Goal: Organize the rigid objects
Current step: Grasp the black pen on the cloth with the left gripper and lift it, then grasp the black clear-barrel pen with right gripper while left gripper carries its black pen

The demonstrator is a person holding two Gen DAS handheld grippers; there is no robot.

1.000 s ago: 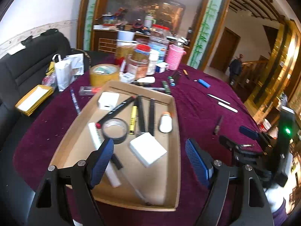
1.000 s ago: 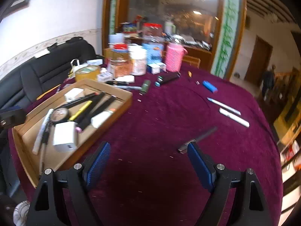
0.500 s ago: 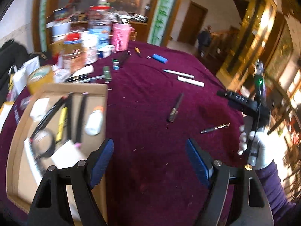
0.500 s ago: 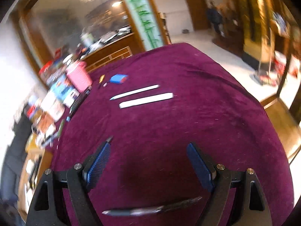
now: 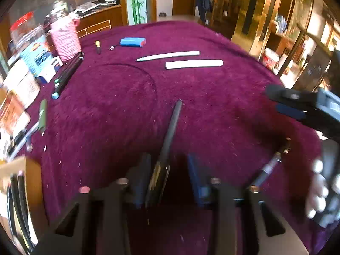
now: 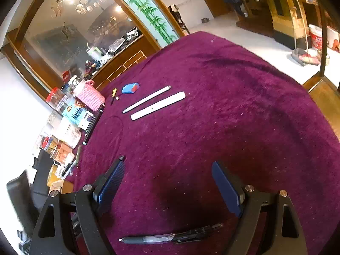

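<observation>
A dark pen [image 5: 172,127] lies on the purple tablecloth [image 5: 212,110], its near end between the fingers of my left gripper [image 5: 169,159]. The jaws are closing; the pen rests against the left pad [image 5: 140,178], and a gap shows on the right side. My right gripper [image 6: 169,184] hangs open over the cloth, with a clear-barrelled black pen [image 6: 170,237] lying crosswise below its fingers, untouched. In the left wrist view the right gripper [image 5: 280,101] stands at the right, above that same pen [image 5: 269,167]. A cardboard tray [image 5: 31,180] holding pens is at the left edge.
Farther back lie a white pen [image 6: 146,98], a white stick [image 6: 158,105], a blue battery pack [image 6: 130,88] and a small screwdriver [image 6: 114,94]. A pink knitted holder [image 6: 90,95], jars and boxes crowd the left side. A gloved hand [image 5: 323,180] grips the right tool.
My left gripper swung right from over the tray, came down on the dark pen and narrowed around it. My right gripper rolled and dropped over the clear-barrelled pen, still wide open.
</observation>
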